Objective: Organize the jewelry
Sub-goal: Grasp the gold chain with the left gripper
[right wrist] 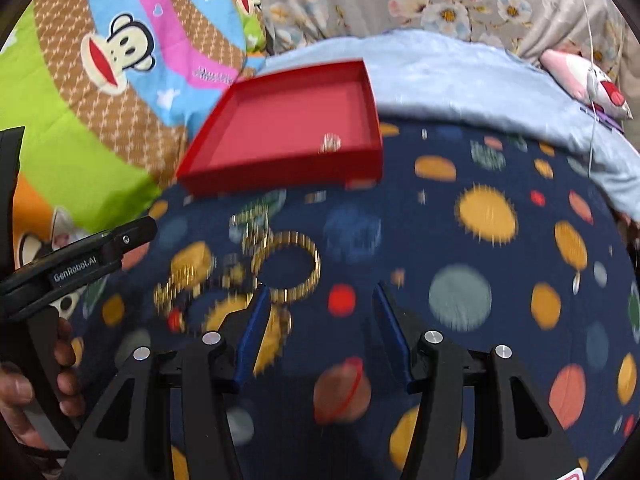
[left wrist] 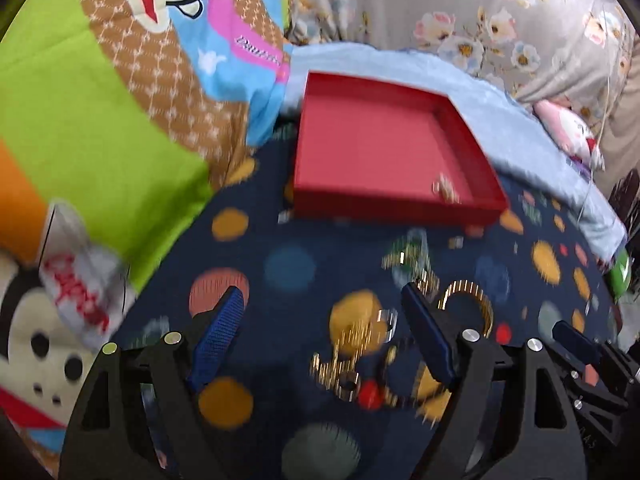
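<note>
A shallow red tray (left wrist: 400, 206) (right wrist: 280, 176) lies on the dark planet-print cloth, with one small pale jewel (left wrist: 445, 189) (right wrist: 331, 143) near its front right corner. A gold bangle (left wrist: 482, 304) (right wrist: 310, 258) and tangled gold chains (left wrist: 340, 368) (right wrist: 180, 284) lie on the cloth in front of the tray. My left gripper (left wrist: 322, 302) is open and empty, above the chains. My right gripper (right wrist: 320, 292) is open and empty, its left finger (right wrist: 256, 320) at the bangle's near edge. The views are blurred.
A cartoon-monkey quilt (left wrist: 100, 100) (right wrist: 100, 80) lies to the left. A light blue towel (left wrist: 520, 120) (right wrist: 480, 80) and floral bedding (right wrist: 440, 0) lie behind the tray. The other gripper (right wrist: 80, 264) (left wrist: 580, 344) shows at each view's edge.
</note>
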`<state>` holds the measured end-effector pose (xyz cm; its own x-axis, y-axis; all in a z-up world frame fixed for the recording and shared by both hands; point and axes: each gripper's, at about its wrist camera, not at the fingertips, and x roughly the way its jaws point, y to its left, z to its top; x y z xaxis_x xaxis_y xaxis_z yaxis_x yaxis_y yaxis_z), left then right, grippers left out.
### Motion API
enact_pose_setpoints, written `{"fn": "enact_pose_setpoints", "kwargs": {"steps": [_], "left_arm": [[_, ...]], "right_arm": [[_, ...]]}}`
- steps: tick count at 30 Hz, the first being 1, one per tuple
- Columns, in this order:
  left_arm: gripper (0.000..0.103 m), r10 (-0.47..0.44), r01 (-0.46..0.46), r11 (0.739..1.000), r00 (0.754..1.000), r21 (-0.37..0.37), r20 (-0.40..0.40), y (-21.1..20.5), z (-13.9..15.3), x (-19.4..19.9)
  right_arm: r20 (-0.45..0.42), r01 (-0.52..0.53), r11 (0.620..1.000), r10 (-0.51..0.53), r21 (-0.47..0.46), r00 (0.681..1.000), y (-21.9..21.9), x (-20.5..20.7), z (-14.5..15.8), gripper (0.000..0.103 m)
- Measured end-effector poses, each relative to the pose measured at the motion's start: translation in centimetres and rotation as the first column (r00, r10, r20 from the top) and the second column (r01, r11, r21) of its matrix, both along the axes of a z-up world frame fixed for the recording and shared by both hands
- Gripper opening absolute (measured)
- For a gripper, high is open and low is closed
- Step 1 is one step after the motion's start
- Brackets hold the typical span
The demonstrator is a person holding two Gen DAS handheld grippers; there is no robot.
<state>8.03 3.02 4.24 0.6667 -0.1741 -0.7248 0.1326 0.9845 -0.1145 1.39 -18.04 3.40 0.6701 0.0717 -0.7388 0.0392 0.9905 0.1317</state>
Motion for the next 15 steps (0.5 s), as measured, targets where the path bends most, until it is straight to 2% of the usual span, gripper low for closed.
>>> {"fn": "enact_pose_setpoints", "kwargs": {"steps": [4, 10, 15], "left_arm": [[0.078, -0.021, 0.021, 1.000, 1.000, 0.015, -0.014, -0.1, -1.2, -1.4], [0.077, -0.009, 0.010, 1.000, 0.999, 0.015, -0.033, 0.5, -2.6, -1.9], [0.067, -0.012, 0.013, 0.999, 0.999, 0.031, -0.048, 0.4, -3.5, -1.5]], "right_arm": [[-0.032, 0.006, 1.000, -0.005, 0.027, 0.999, 0.2, -1.1, -1.3, 0.053], [-0.032, -0.007, 1.000, 0.007, 0.009, 0.999, 0.9, -1.8, -2.1, 0.053], [-0.049, -0.003, 0.999, 0.005, 0.041, 0.999, 0.8, -1.7, -2.6, 0.053]]}}
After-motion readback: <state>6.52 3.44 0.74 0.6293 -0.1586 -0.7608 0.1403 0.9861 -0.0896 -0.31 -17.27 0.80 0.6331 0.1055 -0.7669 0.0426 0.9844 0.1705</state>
